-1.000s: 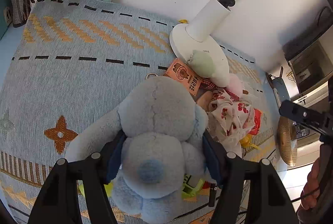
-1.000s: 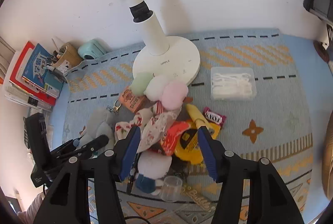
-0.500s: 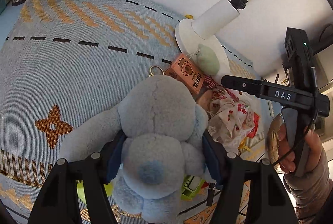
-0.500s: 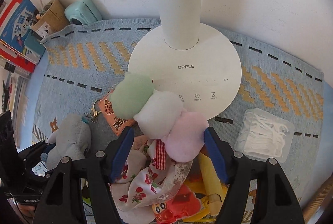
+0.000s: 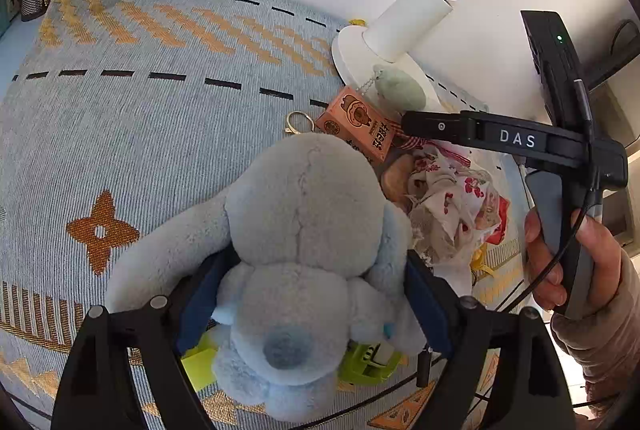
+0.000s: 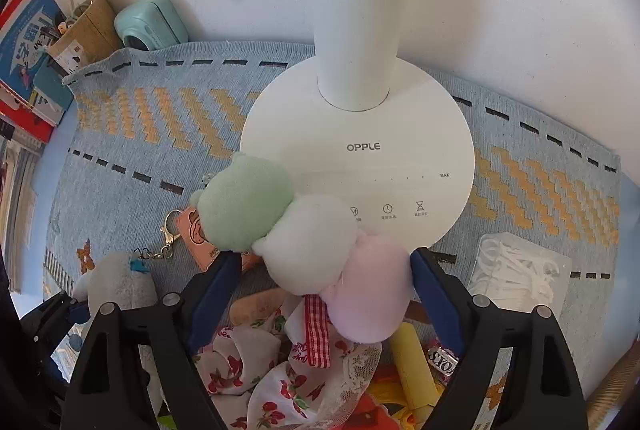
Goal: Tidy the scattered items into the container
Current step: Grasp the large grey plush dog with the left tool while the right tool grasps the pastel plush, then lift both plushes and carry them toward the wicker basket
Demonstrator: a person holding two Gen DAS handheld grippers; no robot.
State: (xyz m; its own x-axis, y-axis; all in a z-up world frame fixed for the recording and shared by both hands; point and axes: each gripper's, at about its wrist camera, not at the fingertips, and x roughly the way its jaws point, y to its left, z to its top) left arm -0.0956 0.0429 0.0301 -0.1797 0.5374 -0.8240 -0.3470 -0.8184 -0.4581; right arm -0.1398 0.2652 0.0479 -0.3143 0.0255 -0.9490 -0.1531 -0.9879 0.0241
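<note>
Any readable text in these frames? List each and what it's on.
"OPPLE": lamp base.
"MAX": same base, right end of its dot row.
"DAS": arm of the right tool.
Orange tag: characters too small to read.
Candy wrapper: letters partly cut off, unreadable.
Books: cover print unreadable.

lime-green item (image 5: 366,364) mostly hidden under grey plush dog (image 5: 304,230)

Right gripper (image 6: 326,294) fingers spread around pastel plush trio (image 6: 304,242) (against lamp base (image 6: 400,166)).
</note>
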